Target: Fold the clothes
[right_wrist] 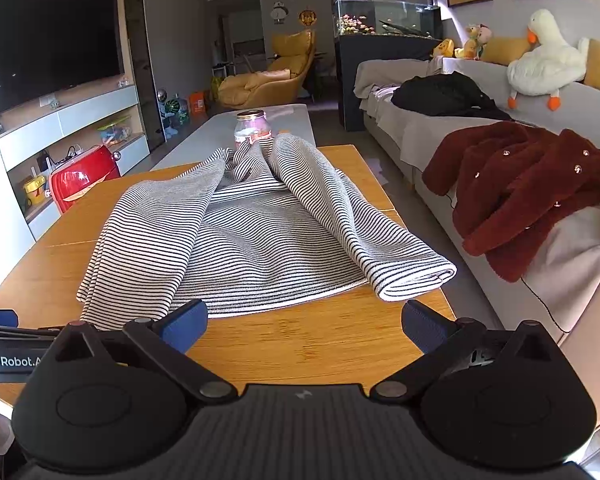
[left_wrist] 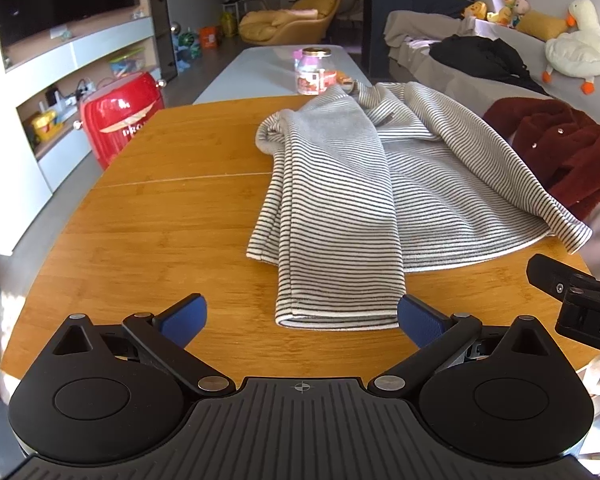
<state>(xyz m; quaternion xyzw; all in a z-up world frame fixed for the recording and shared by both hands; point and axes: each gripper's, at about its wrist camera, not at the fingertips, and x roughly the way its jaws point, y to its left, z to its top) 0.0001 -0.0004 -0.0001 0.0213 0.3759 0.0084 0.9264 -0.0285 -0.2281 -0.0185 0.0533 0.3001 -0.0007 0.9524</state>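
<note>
Both grippers, left (left_wrist: 302, 316) and right (right_wrist: 304, 320), spread wide, empty, above table (left_wrist: 160, 220).
Grip striped garment (left_wrist: 340, 208) hem corners evenly; fold flat.

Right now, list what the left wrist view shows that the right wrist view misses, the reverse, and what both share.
Only the left wrist view: the left gripper, fingers open around the striped sleeve's cuff end. Only the right wrist view: the right gripper, open over bare wood, and the glass fish tank's lamps. Both: the grey striped knit garment on the wooden table, the dark red fuzzy jacket, the white plush goose.
</note>
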